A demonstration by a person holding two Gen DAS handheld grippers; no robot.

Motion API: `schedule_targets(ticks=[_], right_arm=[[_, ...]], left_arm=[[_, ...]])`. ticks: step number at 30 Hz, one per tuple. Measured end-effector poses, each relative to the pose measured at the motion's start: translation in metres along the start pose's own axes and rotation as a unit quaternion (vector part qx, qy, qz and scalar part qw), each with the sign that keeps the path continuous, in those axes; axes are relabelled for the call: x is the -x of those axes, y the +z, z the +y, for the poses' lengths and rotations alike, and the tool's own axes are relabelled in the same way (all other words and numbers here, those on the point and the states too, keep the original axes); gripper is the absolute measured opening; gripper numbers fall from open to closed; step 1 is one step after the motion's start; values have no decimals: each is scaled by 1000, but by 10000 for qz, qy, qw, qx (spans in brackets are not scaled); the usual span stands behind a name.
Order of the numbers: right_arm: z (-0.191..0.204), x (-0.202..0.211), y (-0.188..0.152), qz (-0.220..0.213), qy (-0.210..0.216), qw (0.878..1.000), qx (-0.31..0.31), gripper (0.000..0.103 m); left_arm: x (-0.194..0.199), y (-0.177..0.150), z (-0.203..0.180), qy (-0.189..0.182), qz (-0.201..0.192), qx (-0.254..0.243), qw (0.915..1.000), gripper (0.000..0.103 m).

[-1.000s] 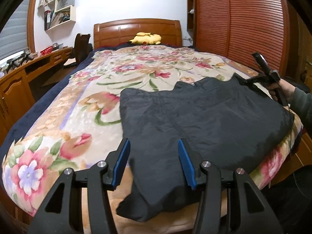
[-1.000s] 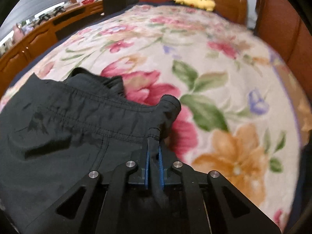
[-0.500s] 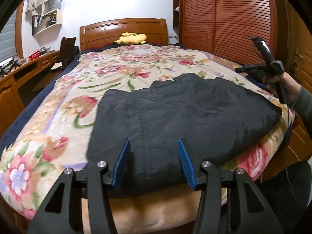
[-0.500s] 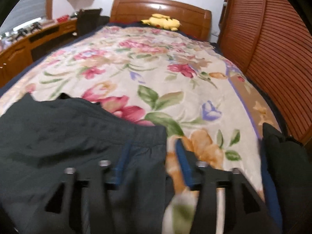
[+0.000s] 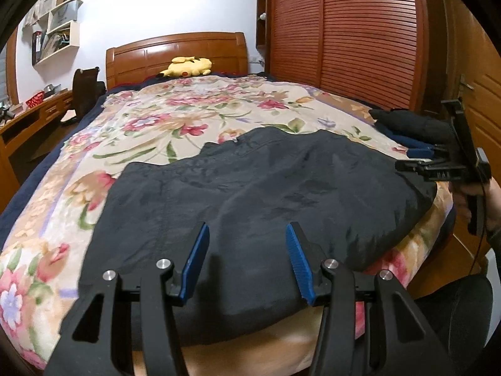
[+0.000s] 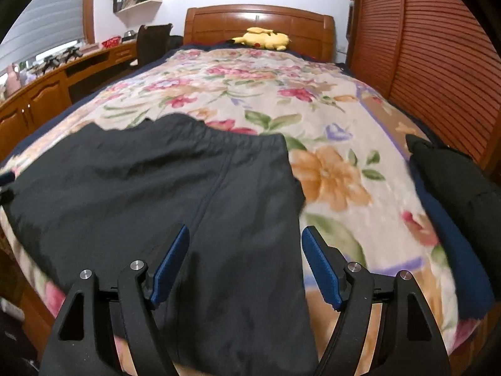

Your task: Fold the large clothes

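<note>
Trousers flat on bed, just ahead of both claws, hem end draped over near edge below them. We hold left claw part-open above cloth, nothing between pads. Right claw empty, jaws opening, trousers' right edge beneath it, waistband beyond. We judge: garment spread smooth so next fold runs straight; claws clear of cloth for fresh grips. Dark folded pile right of right claw, presumably finished pieces kept out of way.
</note>
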State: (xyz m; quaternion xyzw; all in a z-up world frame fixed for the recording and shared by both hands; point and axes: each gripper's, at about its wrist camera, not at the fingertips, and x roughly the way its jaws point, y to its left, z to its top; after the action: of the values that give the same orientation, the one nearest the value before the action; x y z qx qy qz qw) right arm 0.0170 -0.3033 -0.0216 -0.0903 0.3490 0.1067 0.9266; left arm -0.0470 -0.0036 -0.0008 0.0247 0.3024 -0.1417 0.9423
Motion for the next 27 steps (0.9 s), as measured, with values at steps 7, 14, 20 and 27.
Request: schedule_targets(ticks=[7, 14, 20, 27], right_arm=[[-4, 7, -22, 75, 59, 9998, -168, 76], [-5, 10, -37, 164, 22, 9996, -249, 84], [-13, 2, -48, 330, 160, 9979, -540, 87], [-27, -10, -57, 369, 464, 9921, -1105, 87]], left_arm=[[-13, -5, -19, -165, 139, -57, 9998, 50], [-25, -17, -28, -86, 319, -143, 9994, 50], [-32, -27, -28, -143, 490, -218, 9985, 51], [-35, -31, -31, -103, 505, -281, 9983, 51]])
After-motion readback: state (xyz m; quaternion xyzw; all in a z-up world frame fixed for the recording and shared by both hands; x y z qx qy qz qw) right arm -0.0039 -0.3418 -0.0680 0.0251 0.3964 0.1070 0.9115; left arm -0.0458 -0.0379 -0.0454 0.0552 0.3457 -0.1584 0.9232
